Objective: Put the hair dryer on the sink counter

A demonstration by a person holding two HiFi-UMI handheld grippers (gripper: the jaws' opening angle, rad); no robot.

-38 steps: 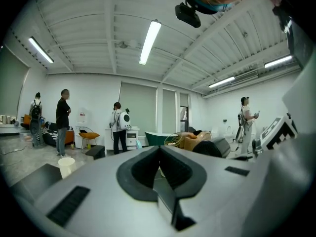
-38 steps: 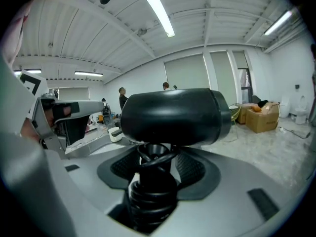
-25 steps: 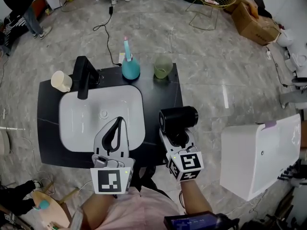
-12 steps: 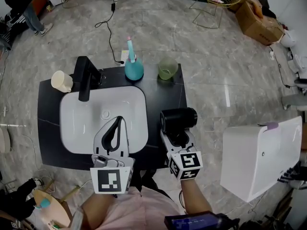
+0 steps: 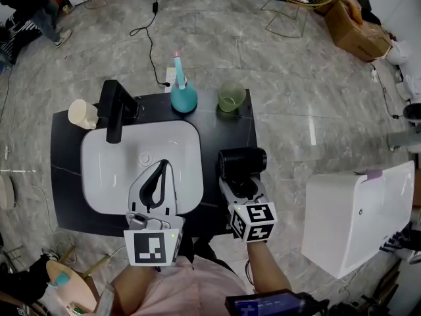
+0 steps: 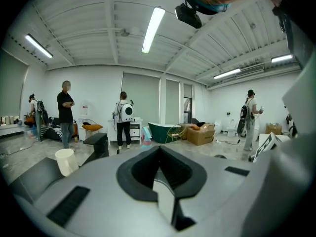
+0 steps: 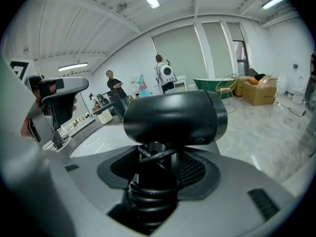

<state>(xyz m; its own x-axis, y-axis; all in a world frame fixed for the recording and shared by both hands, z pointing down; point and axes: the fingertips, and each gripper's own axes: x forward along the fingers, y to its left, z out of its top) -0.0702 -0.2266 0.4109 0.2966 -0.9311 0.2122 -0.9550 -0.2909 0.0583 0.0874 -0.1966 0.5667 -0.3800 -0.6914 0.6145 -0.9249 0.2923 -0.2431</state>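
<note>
My right gripper (image 5: 240, 184) is shut on the handle of a black hair dryer (image 5: 243, 163), with its coiled cord between the jaws. The dryer's barrel lies crosswise above the right front corner of the black sink counter (image 5: 230, 127). In the right gripper view the hair dryer (image 7: 173, 117) fills the middle, above the right gripper (image 7: 155, 157). My left gripper (image 5: 163, 170) is shut on nothing and hovers over the front of the white basin (image 5: 118, 170). The left gripper (image 6: 159, 152) points out over the counter into the room.
A black faucet (image 5: 115, 107), a cream cup (image 5: 83, 112), a teal holder with a toothbrush (image 5: 183, 96) and a green cup (image 5: 231, 96) stand along the counter's back. A white fixture (image 5: 358, 216) sits on the floor at right. A cable (image 5: 148, 38) runs behind the counter.
My right gripper has drifted slightly left with the hair dryer, closer over the counter's corner. The left gripper has held still.
</note>
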